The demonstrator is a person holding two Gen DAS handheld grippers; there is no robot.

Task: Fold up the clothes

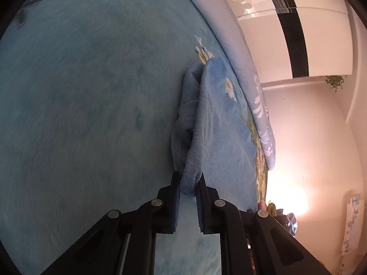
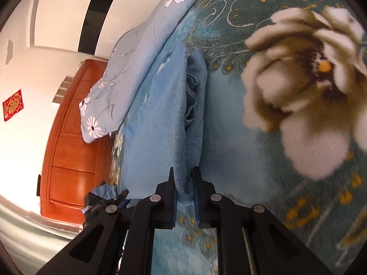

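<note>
Bedroom walls, a white wardrobe (image 1: pixel 321 34) and an orange wooden door (image 2: pixel 73 137) frame a bed (image 1: pixel 80 114) covered by a teal plush blanket with large flower prints. Along the bed's far edge lies a pale floral quilt (image 2: pixel 128 68).

One light blue fleecy cloth (image 1: pixel 206 123), the task's thing, sits on the blanket near that edge, just inside the quilt. It is doubled over itself: both views show an upper layer draped over a lower one, with a dark gap between them.

Left tool (image 1: pixel 189 183) is clenched on a bunched corner of the cloth, which runs straight ahead from its fingers. Right tool (image 2: pixel 183 178) is likewise clamped on a cloth corner, and again the cloth stretches directly forward from it. So the cloth's long axis seems to lie between the two tools, each at one end of the same edge, neither nearer than the other. The left tool shows in the right view's lower left.

Count: one cloth, one quilt, one blanket, two tools, both gripping.

Judging by this hold, the lifted edge could be on its way across to make a fold, or just brought onto the lower layer and about to be let go; the pictures fit either.
</note>
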